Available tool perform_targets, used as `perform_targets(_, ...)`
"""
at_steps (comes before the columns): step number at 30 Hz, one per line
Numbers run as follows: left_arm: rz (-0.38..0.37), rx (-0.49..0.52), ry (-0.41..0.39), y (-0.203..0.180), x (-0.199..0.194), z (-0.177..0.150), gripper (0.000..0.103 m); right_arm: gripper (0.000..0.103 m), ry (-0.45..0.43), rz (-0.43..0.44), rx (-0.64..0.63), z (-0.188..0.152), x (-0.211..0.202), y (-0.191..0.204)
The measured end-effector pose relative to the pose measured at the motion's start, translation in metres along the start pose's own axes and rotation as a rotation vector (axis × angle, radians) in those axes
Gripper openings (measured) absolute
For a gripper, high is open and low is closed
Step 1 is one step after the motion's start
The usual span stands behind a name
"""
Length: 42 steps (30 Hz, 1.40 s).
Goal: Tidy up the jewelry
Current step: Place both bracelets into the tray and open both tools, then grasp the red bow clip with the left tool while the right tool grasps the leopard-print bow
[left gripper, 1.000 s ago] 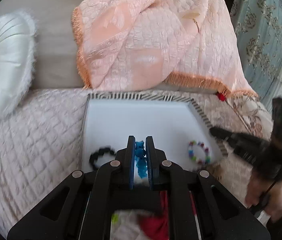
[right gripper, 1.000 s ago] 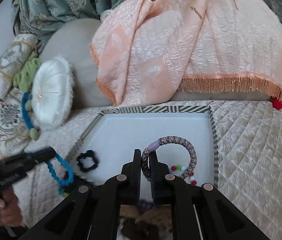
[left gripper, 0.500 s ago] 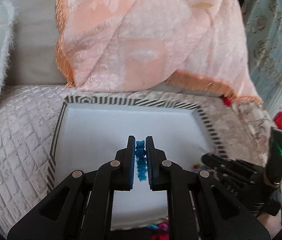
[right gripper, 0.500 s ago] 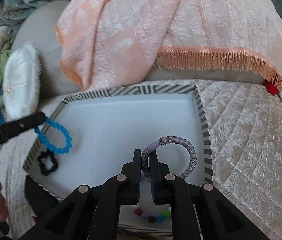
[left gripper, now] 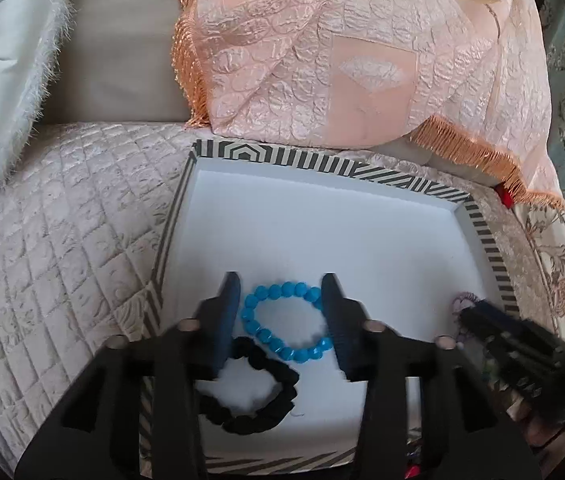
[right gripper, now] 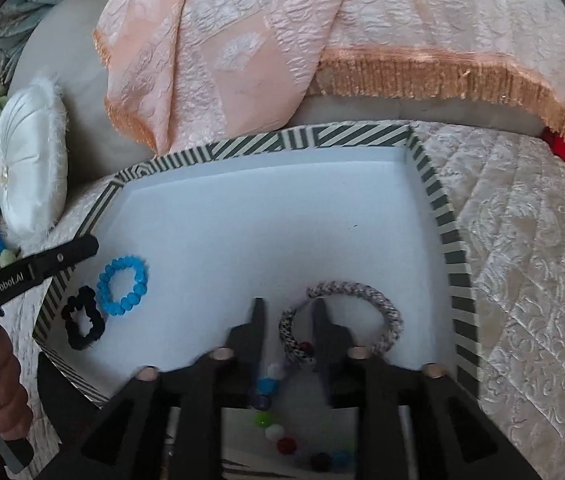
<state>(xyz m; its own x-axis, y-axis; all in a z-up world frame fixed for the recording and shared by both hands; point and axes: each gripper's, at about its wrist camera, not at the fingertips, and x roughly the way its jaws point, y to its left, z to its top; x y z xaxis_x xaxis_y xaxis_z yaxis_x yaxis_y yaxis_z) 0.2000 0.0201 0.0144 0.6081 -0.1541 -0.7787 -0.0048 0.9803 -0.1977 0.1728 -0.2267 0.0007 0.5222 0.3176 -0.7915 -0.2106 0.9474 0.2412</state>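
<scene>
Both my tongs are spread apart, gripping nothing. Left gripper (left gripper: 280, 300) sits around the blue bead bracelet (left gripper: 286, 324), which lies flat on the white floor of the striped tray (left gripper: 362, 168), lower centre of the left view, just touching or overlapping the black scrunchie (left gripper: 250, 396) below it. Right gripper (right gripper: 288, 316) straddles one side of the braided bracelet (right gripper: 342, 320), lower centre of the right view, also lying in the tray.

Risks, my guess: pulling the left tongs back low could snag the blue beads or drag the scrunchie off the near rim. My right finger sits inside the braided loop, so lifting out carelessly could hook it and flip it onto the multicoloured bead bracelet (right gripper: 282, 436) under the tongs.

Hard to see: the multicoloured beads are mostly hidden by my right tongs and blurred; can't tell if the braid rests on them. In the left view the braid is only a sliver at right edge behind the other tongs. Near tray rim is cut off.
</scene>
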Motion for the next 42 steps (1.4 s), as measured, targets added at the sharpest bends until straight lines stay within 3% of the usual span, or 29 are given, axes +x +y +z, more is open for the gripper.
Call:
perform_targets(3,0.033,0.025,0.002,-0.003,-0.005,-0.003,0.043,0.038,-0.033,-0.008,0.009,0.000,-0.017,-0.002)
perform_targets(7,0.065,0.067,-0.016,-0.009,-0.019,-0.010,0.062,0.038,-0.067,-0.021,0.013,0.000,-0.037,-0.001)
perform_targets(15,0.047,0.108,-0.082,-0.015,-0.071,-0.034,0.070,0.039,-0.096,-0.015,-0.014,-0.026,-0.086,0.025)
perform_targets(21,0.064,0.114,-0.092,-0.006,-0.096,-0.059,0.070,0.040,-0.115,-0.011,-0.030,-0.059,-0.122,0.027)
perform_targets(29,0.087,0.061,-0.105,0.023,-0.135,-0.101,0.070,0.040,-0.064,-0.023,0.034,-0.097,-0.138,0.002)
perform_targets(32,0.125,0.042,-0.103,0.033,-0.145,-0.114,0.070,0.040,0.007,-0.052,0.013,-0.115,-0.133,-0.001)
perform_targets(36,0.131,-0.012,-0.103,0.045,-0.149,-0.118,0.071,0.041,0.168,-0.096,-0.079,-0.141,-0.107,0.004)
perform_targets(37,0.149,-0.015,-0.106,0.045,-0.147,-0.118,0.071,0.041,0.156,-0.112,-0.118,-0.144,-0.107,0.008)
perform_targets(39,0.181,-0.003,-0.099,0.041,-0.143,-0.119,0.071,0.052,0.147,-0.131,-0.176,-0.146,-0.107,0.015)
perform_targets(42,0.195,0.064,-0.077,0.028,-0.135,-0.122,0.071,0.083,0.154,-0.176,-0.181,-0.151,-0.102,0.016)
